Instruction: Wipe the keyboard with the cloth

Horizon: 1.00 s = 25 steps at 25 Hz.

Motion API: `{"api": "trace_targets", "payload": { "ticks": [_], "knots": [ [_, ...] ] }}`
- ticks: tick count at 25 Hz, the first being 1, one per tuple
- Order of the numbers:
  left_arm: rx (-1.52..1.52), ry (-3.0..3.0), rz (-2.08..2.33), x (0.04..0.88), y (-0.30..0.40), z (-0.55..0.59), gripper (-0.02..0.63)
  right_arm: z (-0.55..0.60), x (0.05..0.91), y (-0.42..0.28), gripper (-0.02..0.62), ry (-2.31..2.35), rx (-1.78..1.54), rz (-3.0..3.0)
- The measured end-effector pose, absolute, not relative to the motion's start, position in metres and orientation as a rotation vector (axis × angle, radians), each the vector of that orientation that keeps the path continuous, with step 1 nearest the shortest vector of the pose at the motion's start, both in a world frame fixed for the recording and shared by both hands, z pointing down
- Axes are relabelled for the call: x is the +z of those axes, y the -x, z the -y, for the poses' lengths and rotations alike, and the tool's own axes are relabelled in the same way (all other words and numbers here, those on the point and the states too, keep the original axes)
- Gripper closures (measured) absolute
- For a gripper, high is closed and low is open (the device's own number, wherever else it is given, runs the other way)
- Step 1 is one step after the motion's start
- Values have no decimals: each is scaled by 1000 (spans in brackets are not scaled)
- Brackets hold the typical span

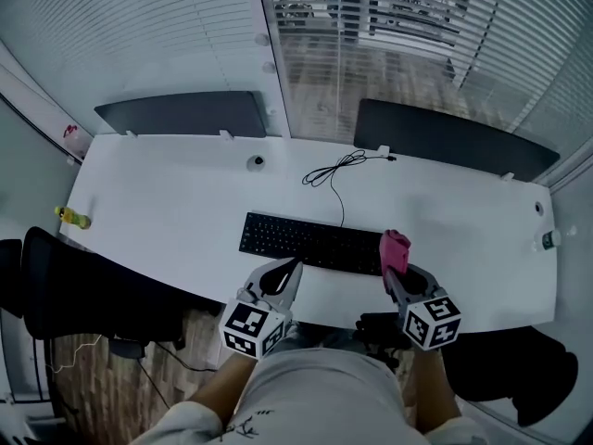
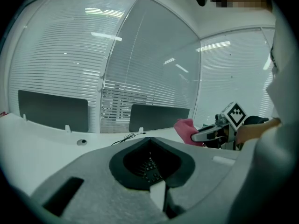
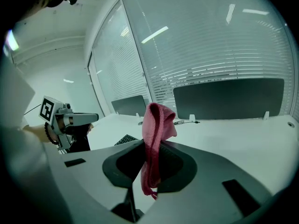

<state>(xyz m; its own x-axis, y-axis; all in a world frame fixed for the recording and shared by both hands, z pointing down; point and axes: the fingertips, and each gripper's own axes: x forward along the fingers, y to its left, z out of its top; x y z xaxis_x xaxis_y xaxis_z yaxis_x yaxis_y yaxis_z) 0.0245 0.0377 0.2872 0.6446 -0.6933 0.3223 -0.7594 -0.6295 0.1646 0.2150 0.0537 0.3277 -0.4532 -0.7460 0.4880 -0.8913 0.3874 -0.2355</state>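
A black keyboard [image 1: 310,242] lies flat on the white desk [image 1: 167,211], near its front edge. My right gripper [image 1: 393,269] hovers over the keyboard's right end, shut on a pink cloth [image 1: 395,247] that sticks up between the jaws. The right gripper view has the cloth [image 3: 154,139] folded and hanging through my right gripper [image 3: 152,147], with the keyboard [image 3: 125,139] to the left. My left gripper [image 1: 295,265] is at the keyboard's front edge, jaws together and empty. Through the left gripper [image 2: 150,141] a few keys [image 2: 150,166] show; the cloth [image 2: 185,129] is off to the right.
The keyboard's cable [image 1: 335,170] loops toward the back of the desk. Two dark partition panels [image 1: 181,114] [image 1: 454,137] stand along the back edge before a glass wall with blinds. A black chair [image 1: 65,286] and a yellow object [image 1: 72,217] are at the left.
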Motion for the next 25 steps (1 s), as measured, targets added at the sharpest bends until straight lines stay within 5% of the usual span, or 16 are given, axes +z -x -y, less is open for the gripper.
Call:
{"api": "trace_targets", "payload": {
  "ticks": [25],
  "knots": [
    [327,-2588,1145,288,-27,-34,595,-47,313,-192,537,-1411,684,2438]
  ]
}}
